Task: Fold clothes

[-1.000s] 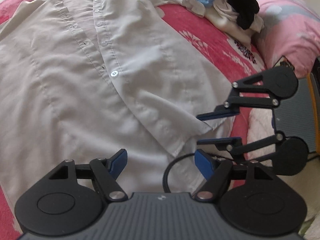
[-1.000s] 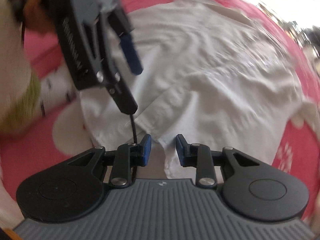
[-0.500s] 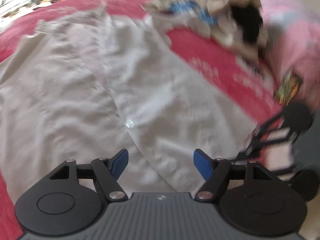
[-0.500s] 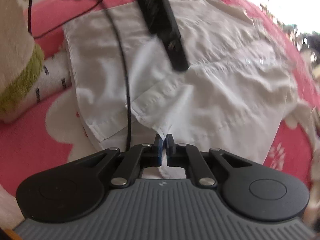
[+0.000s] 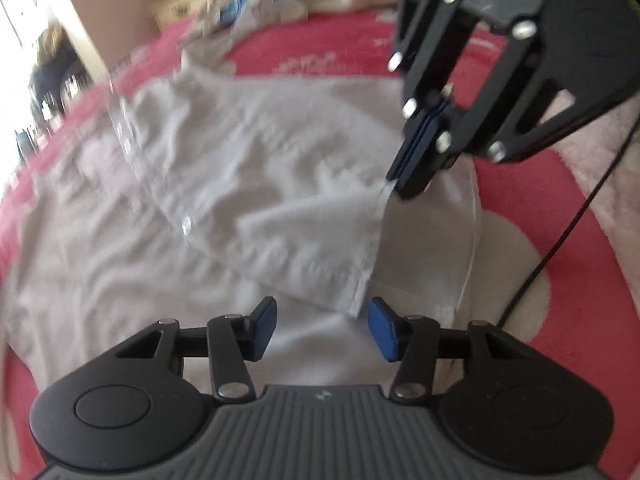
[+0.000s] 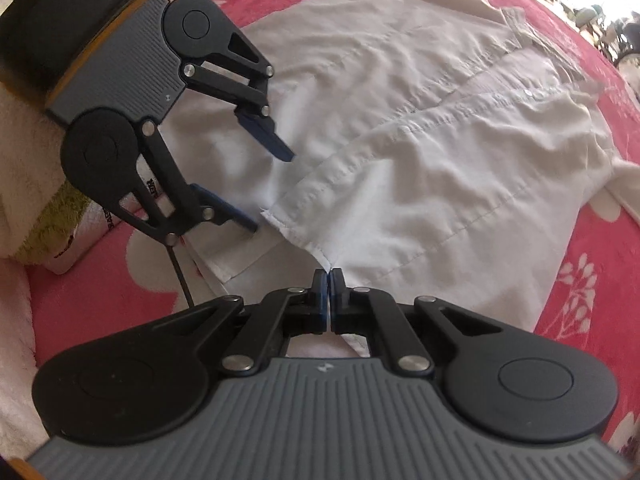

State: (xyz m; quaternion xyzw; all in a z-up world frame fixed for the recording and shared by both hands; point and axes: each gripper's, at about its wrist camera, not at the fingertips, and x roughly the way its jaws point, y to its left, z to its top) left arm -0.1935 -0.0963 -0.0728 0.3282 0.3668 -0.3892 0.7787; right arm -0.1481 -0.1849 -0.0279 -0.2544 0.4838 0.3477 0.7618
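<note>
A pale button-front shirt [image 5: 240, 184] lies spread on a red flowered blanket [image 5: 520, 208]. In the left wrist view my left gripper [image 5: 324, 328] is closing. The corner of the shirt's front hem lies between its blue pads [image 5: 264, 326], which do not press on it. My right gripper [image 5: 408, 178] hangs at the upper right, shut on the same hem edge and lifting it a little. In the right wrist view the right gripper [image 6: 329, 280] pinches the hem of the shirt [image 6: 440, 160]. The left gripper [image 6: 270, 191] straddles the hem corner at the left.
A heap of other clothes [image 5: 260, 0] lies at the far end of the blanket. A black cable [image 5: 560, 248] trails over the blanket at the right. A cream and green sleeve [image 6: 28, 184] sits behind the left gripper.
My right gripper has shut on the shirt's hem. My left gripper has rolled and swung over to the hem corner next to it, with its jaws narrower than before.
</note>
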